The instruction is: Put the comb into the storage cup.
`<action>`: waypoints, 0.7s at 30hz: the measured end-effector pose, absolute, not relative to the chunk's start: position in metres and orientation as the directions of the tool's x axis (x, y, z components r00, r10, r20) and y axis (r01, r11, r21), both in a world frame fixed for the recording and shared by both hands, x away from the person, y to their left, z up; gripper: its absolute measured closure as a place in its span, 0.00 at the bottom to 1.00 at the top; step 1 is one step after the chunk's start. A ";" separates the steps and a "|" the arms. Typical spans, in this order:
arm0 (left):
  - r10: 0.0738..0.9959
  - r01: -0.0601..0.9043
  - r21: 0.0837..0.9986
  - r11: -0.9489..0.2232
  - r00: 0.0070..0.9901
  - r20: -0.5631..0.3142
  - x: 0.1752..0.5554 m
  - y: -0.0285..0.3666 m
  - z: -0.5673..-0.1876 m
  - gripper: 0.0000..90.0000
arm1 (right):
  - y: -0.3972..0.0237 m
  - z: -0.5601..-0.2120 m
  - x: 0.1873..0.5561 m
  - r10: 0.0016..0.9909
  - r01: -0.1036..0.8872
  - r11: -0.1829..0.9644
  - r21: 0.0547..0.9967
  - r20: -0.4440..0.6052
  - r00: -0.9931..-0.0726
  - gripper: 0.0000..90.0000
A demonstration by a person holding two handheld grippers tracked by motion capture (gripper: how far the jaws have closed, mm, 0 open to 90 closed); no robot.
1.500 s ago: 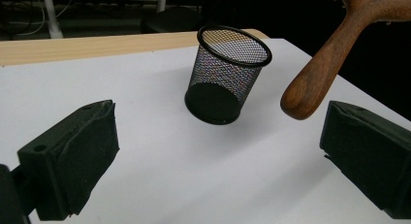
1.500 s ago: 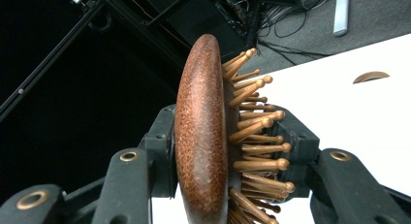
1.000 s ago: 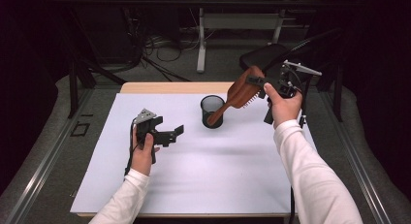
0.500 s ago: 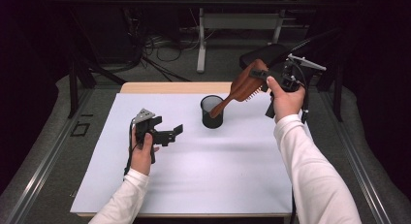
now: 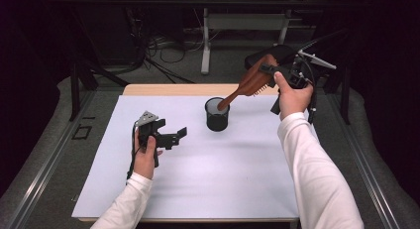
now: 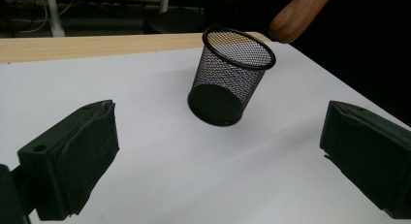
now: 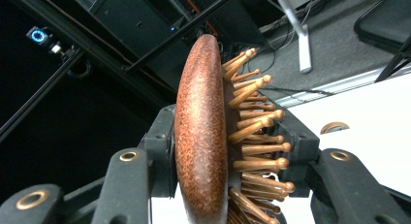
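Hairbrush [image 5: 250, 84] handle dipped nearer cup [image 5: 217, 114]; R tongs [image 7: 228, 151] clamp its head, bristles seen close-up; L tongs [image 6: 218, 161] wide open.

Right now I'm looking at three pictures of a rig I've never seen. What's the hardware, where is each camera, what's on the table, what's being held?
There is no robot arm here: a person holds a hand-held two-jaw claw in each hand. The high view looks down on the white table from above the person's side. The other two cameras ride on the claws and look along their black jaws.

A black mesh pen cup stands upright on the table.

The right claw is shut on the head of a wooden hairbrush. The right gripper view shows the jaws pressing its back and its bristle side. The brush is tilted, with its handle tip pointing down at the cup's mouth.

The left claw hovers open and holds nothing; the cup sits ahead of its jaws.
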State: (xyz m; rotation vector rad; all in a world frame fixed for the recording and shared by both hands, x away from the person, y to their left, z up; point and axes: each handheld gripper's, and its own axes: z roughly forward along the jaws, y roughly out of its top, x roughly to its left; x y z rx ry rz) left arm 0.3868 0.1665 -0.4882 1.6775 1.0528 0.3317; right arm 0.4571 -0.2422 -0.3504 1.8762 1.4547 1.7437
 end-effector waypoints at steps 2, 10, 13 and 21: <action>0.774 0.474 0.880 -0.032 0.569 -0.279 0.387 0.167 -0.488 0.00 | -0.242 -0.351 0.459 0.741 0.497 -0.507 0.705 0.650 -0.167 0.56; 0.775 0.476 0.879 -0.034 0.568 -0.278 0.387 0.167 -0.489 0.00 | -0.240 -0.353 0.462 0.752 0.473 -0.514 0.715 0.642 -0.153 0.56; 0.775 0.476 0.879 -0.035 0.568 -0.277 0.387 0.167 -0.489 0.00 | -0.238 -0.354 0.463 0.761 0.467 -0.509 0.723 0.632 -0.149 0.56; 0.775 0.478 0.877 -0.043 0.570 -0.273 0.387 0.165 -0.490 0.00 | -0.228 -0.355 0.466 0.770 0.450 -0.506 0.736 0.620 -0.148 0.56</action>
